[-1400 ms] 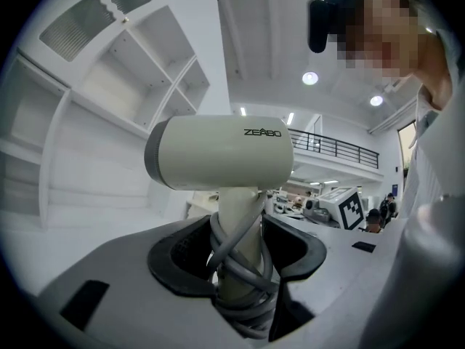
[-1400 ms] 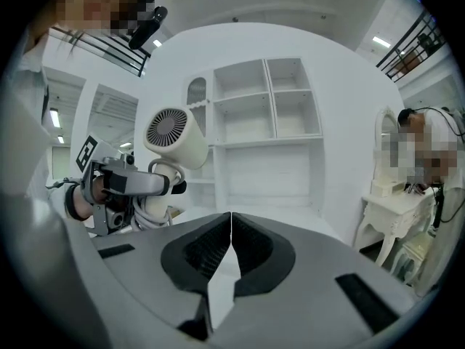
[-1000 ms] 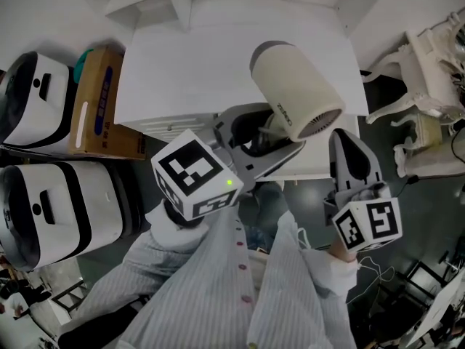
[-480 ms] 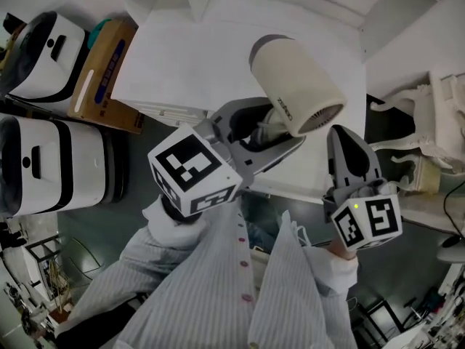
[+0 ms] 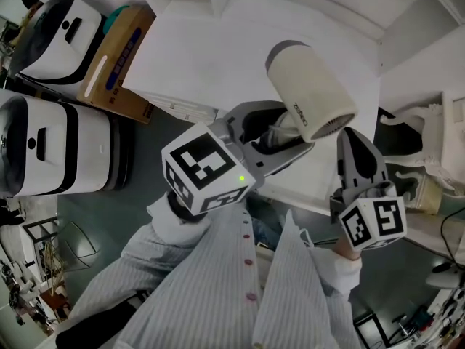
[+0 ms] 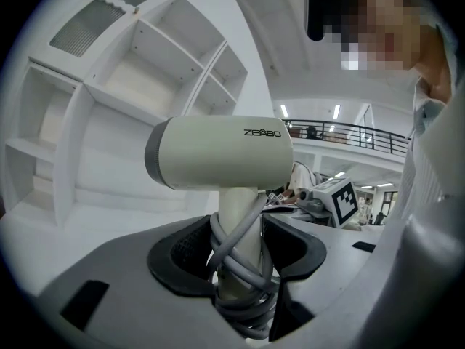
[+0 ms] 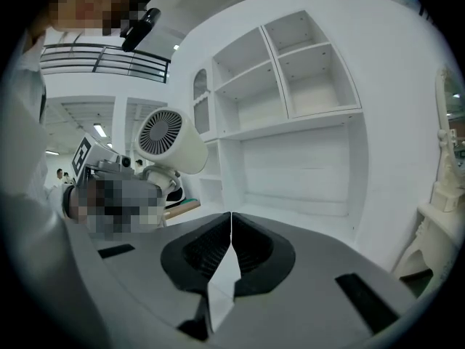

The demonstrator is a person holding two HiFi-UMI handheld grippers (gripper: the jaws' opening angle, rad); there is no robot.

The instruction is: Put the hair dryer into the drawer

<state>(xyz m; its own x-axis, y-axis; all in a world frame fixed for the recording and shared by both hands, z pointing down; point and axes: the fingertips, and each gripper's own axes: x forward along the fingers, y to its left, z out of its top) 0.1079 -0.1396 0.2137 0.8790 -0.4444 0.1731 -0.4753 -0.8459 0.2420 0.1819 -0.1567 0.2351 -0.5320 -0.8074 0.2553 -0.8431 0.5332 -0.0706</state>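
The left gripper point(image 5: 275, 133) jaws clamp the hair dryer point(image 5: 311, 99) by its handle; the right gripper point(image 5: 357, 142), just beside the hair dryer, has its jaws closed.

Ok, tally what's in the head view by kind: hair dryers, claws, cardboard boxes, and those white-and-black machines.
Cream plastic hair dryer: 1
Grey claws, left claw and right claw: 2
Brown cardboard box: 1
White-and-black rounded machines: 2
Total: 6
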